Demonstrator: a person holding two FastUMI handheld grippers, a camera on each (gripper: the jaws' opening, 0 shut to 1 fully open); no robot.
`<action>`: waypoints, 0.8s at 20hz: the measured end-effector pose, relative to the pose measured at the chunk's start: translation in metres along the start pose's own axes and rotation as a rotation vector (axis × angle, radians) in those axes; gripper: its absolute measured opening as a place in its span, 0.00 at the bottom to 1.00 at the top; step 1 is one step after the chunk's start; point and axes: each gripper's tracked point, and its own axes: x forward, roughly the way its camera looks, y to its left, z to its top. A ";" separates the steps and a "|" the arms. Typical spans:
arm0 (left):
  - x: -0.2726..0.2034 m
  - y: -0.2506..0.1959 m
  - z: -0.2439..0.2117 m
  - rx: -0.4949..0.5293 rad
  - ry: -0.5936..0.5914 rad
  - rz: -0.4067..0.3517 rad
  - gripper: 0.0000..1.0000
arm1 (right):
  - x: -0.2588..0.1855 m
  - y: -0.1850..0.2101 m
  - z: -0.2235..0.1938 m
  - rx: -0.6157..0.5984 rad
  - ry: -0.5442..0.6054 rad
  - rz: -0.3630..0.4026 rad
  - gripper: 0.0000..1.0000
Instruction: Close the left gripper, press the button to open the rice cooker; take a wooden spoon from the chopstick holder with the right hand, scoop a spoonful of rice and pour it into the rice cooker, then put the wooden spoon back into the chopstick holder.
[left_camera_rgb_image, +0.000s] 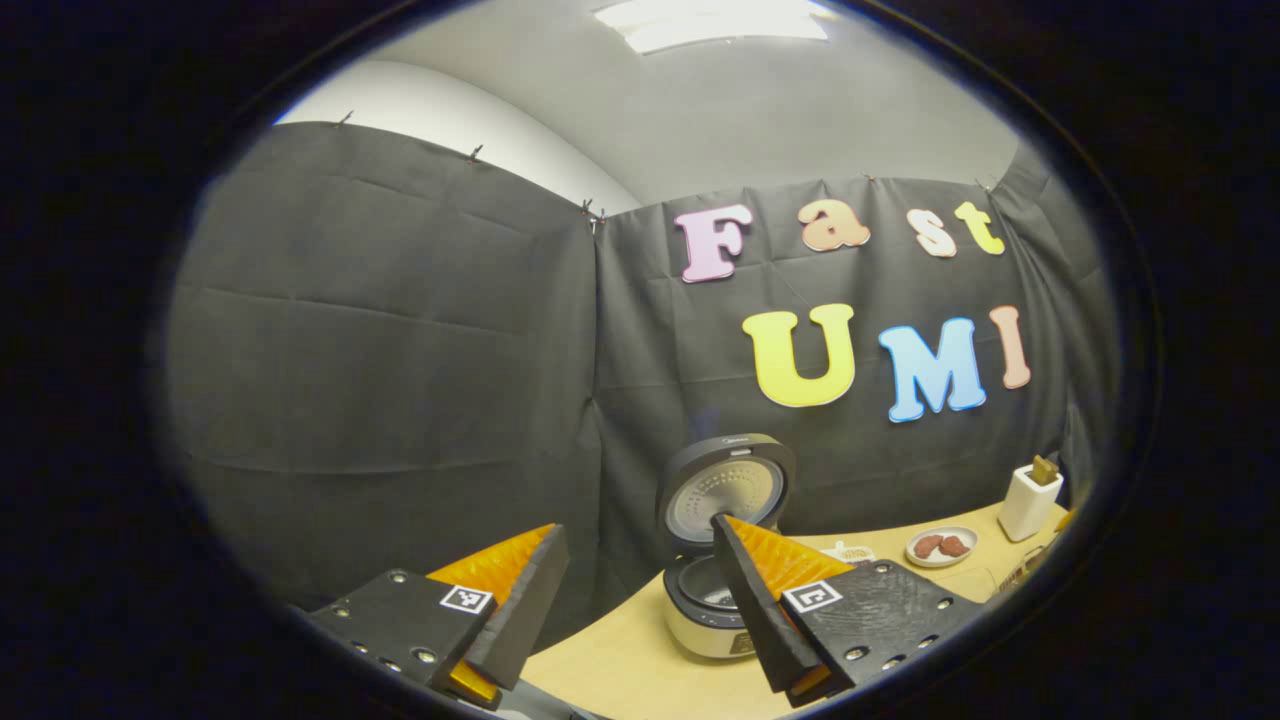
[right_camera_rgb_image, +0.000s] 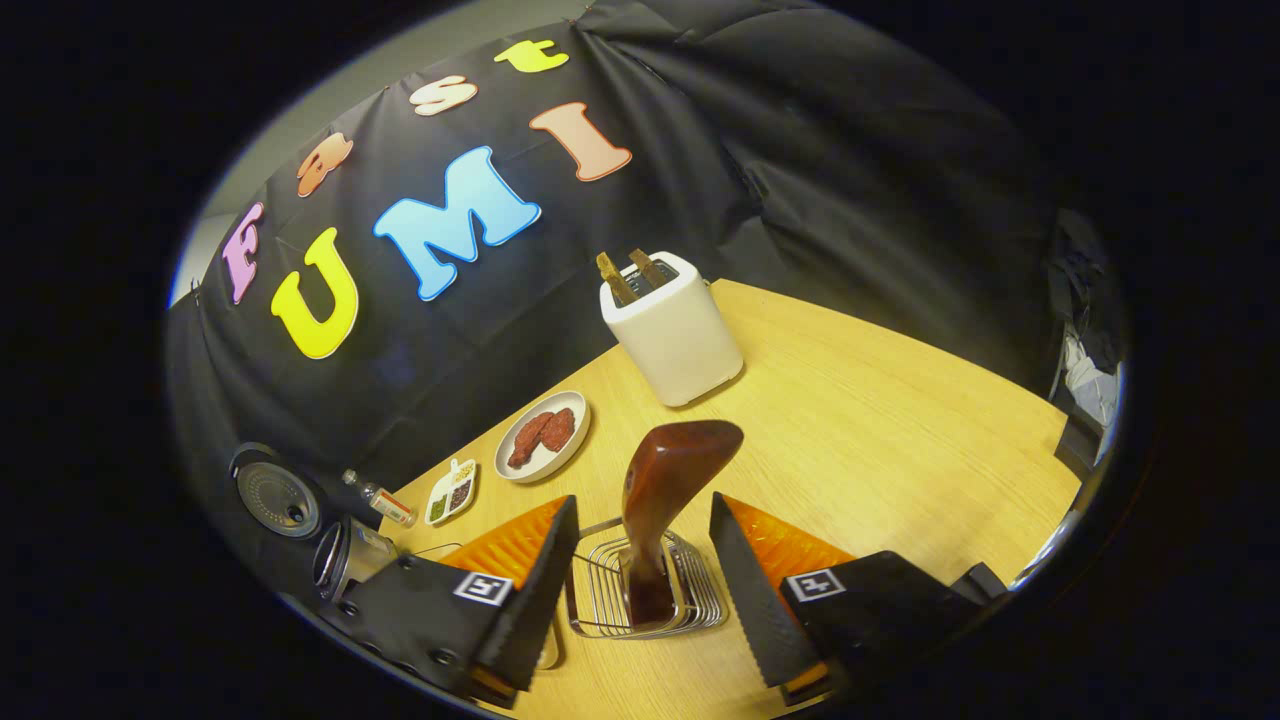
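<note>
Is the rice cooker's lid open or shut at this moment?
Open. In the left gripper view the rice cooker has its lid raised upright, its underside facing the camera above the exposed pot.

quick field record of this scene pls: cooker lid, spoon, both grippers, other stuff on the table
rice cooker: lid up, standing on the wooden table
wooden spoon: upright in the wire chopstick holder
right gripper: open, fingers either side of the spoon, not touching
left gripper: open, holding nothing
other: white toaster, plate of food
</note>
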 end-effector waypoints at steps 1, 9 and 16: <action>0.000 0.002 -0.003 0.002 0.003 0.002 0.89 | 0.002 0.000 0.000 0.008 0.005 0.001 0.77; 0.005 0.017 -0.010 -0.020 0.015 0.015 0.89 | 0.008 0.000 -0.016 -0.027 0.018 -0.042 0.19; 0.019 0.013 -0.010 -0.045 0.006 -0.001 0.89 | -0.011 0.025 0.010 -0.165 -0.055 -0.038 0.12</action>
